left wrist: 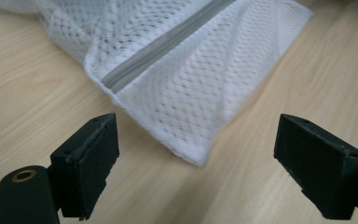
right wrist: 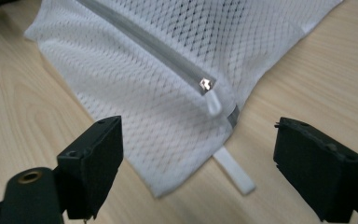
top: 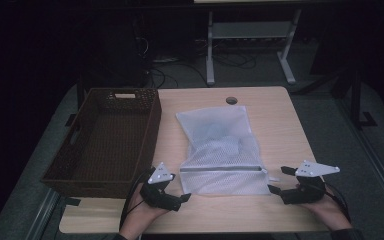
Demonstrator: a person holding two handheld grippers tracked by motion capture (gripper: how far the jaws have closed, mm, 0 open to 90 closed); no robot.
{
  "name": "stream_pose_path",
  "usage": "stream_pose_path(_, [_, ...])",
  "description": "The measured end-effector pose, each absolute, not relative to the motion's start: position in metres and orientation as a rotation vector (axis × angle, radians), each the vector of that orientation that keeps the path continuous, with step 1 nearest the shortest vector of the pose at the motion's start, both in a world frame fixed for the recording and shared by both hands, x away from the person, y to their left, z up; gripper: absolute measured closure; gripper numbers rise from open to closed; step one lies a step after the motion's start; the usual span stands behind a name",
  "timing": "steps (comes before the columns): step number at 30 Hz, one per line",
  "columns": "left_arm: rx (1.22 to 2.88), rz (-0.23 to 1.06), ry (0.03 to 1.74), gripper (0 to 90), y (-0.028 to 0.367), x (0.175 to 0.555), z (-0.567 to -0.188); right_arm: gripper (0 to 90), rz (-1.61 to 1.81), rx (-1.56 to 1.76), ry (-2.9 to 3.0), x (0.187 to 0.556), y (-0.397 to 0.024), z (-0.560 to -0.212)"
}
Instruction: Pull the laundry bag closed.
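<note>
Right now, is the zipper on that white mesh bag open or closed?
Closed. The grey zipper runs flat and unbroken across the white mesh laundry bag, with its slider parked at the end near the corner.

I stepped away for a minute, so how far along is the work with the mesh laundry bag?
The mesh laundry bag lies flat on the table with its zipper closed. Left gripper and right gripper are open at its near corners, holding nothing. The wicker basket is empty, perhaps the bag's destination.
</note>
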State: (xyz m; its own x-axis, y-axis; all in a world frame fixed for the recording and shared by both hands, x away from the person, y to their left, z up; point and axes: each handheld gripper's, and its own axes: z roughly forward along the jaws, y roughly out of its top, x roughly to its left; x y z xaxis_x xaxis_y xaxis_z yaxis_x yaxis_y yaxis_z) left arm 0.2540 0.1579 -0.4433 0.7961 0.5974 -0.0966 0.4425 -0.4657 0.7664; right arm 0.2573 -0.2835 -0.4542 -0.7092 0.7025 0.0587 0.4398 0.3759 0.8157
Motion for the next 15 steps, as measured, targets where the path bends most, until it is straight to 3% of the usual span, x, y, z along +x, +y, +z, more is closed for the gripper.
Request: stream_pose_path(15, [2.168,0.227,0.777,13.9,0.165,0.232,-0.456,12.3,1.195,1.056,2.326,0.233,-0.291,-0.463])
